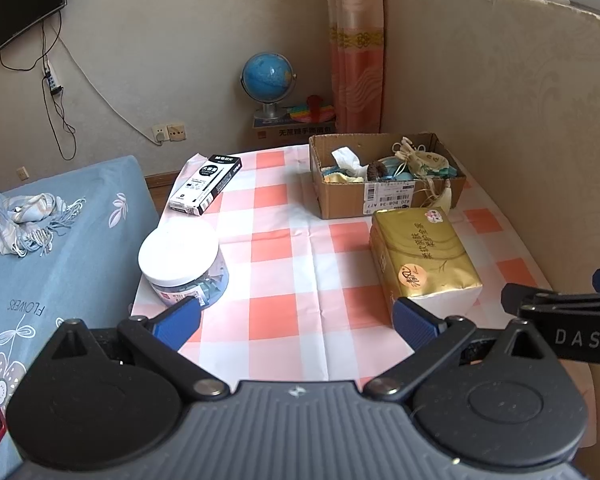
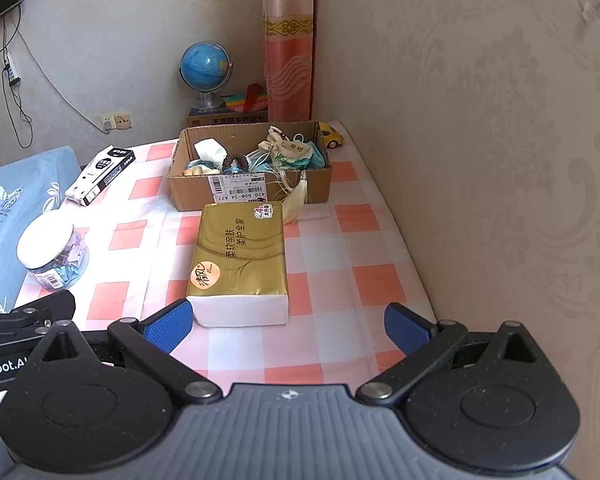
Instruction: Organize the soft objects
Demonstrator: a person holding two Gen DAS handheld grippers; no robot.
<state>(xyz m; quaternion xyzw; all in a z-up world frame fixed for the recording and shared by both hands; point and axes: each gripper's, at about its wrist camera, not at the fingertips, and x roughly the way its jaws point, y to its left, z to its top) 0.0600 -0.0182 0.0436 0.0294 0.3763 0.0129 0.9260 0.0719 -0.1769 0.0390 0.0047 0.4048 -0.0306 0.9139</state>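
A gold tissue pack point(image 1: 424, 254) point(image 2: 240, 258) lies on the checked tablecloth point(image 1: 284, 272) in front of an open cardboard box point(image 1: 380, 196) point(image 2: 248, 190). The box holds soft items: white tissue, a brown hair tie, blue masks, a cream drawstring pouch point(image 2: 290, 152) whose tassel hangs over the front wall. A pale scarf point(image 1: 24, 218) lies on the blue bed. My left gripper point(image 1: 296, 320) is open and empty above the table's near edge. My right gripper point(image 2: 286, 326) is open and empty, just short of the tissue pack's near end.
A clear jar with a white lid point(image 1: 180, 268) point(image 2: 54, 254) and a black-and-white pen box point(image 1: 206, 184) point(image 2: 100, 174) sit at the table's left. A yellow toy car point(image 2: 332, 134) is behind the box. A wall point(image 2: 500, 160) bounds the right side. A globe point(image 1: 268, 80) stands at the back.
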